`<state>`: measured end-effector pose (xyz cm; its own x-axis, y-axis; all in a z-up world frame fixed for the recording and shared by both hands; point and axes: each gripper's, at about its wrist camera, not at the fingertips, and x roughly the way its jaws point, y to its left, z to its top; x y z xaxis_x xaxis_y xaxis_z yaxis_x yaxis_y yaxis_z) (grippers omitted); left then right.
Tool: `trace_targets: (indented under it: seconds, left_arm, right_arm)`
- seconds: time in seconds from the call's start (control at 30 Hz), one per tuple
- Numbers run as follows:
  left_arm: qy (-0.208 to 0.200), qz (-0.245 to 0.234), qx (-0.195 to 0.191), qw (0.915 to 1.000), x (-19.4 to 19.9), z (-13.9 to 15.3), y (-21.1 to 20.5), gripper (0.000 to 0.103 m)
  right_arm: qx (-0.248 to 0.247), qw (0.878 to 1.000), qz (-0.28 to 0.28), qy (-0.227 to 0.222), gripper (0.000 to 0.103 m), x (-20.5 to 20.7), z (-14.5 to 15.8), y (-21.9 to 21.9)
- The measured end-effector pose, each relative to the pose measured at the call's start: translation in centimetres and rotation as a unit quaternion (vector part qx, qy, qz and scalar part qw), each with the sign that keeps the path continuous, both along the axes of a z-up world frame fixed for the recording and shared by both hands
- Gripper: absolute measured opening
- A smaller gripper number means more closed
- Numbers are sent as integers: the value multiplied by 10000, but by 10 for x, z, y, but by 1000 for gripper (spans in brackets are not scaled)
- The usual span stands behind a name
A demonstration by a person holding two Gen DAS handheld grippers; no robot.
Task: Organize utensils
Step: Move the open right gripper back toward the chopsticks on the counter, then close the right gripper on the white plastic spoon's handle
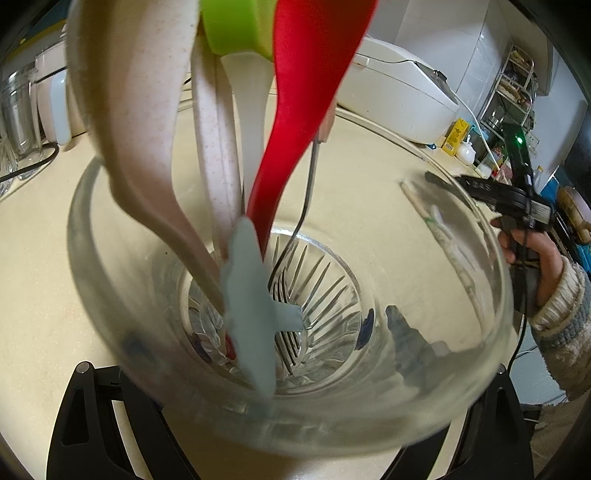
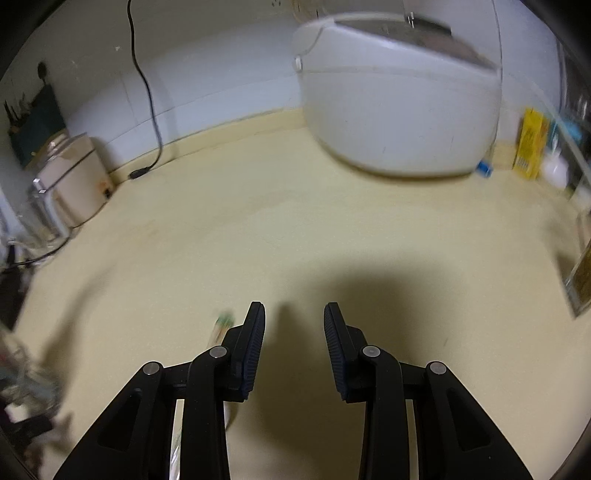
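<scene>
**A:** Where do the utensils stand?

**B:** Most of them are upright in a clear glass jar [image 1: 424, 398] with a ribbed base, seen from above in the left wrist view. Inside are a red spoon [image 1: 295, 122], a pale speckled spoon [image 1: 136, 122], a white-handled utensil with a green head [image 1: 236, 33], a pale blue piece [image 1: 251, 306], and a metal fork [image 1: 291, 306] with its tines down on the jar's bottom.

**A:** And the left tongs [image 1: 288, 424]?

**B:** Set wide, one black finger on each side of the jar's wall. The glass fills the gap between them, so they seem to be gripping the jar, though the pads themselves are hidden behind it.

**A:** Anything not yet in the jar?

**B:** A wrapped pair of chopsticks [image 2: 221, 328] with a green mark lies on the cream surface [image 2: 332, 229], just left of the right tongs [image 2: 294, 314]. It also shows through the jar's glass in the left view.

**A:** The right tongs?

**B:** Partly open, nothing between the ribbed pads, above the surface with their shadow below. A hand [image 1: 532, 266] in a knitted sleeve holds them.

**A:** Any writing?

**B:** A yellow box [image 2: 530, 144] beside the white rice cooker [image 2: 399, 107] carries print, too blurred to read. Pale letters on the right tongs' black body cannot be made out either.
</scene>
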<state>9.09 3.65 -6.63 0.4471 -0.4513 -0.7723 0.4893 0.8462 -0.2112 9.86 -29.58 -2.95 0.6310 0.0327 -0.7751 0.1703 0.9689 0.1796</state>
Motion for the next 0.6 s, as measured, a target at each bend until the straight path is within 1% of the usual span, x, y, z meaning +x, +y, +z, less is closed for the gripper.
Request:
trace_targets:
  seconds: [0.13, 0.2, 0.27, 0.37, 0.5, 0.6]
  left_arm:
    - [10, 2, -31, 10000, 1, -1, 2, 93]
    - [10, 1, -29, 10000, 1, -1, 4, 93]
    - [17, -1, -52, 10000, 0, -1, 6, 94]
    - [16, -2, -51, 10000, 1, -1, 9, 94]
    - [-1, -5, 6, 10000, 0, -1, 7, 94]
    - [-1, -5, 10, 10000, -1, 0, 4, 94]
  right_arm:
    - [587, 9981, 11, 169, 33, -16, -1, -9]
    - [944, 9952, 132, 223, 33, -20, -1, -10]
    - [1129, 9925, 387, 269, 33, -19, 1, -3]
    - [1023, 9921, 684, 230, 33, -11, 5, 13]
    - [817, 9926, 738, 507, 33, 4, -4, 30]
    - [783, 9914, 825, 643, 33, 8, -10, 40]
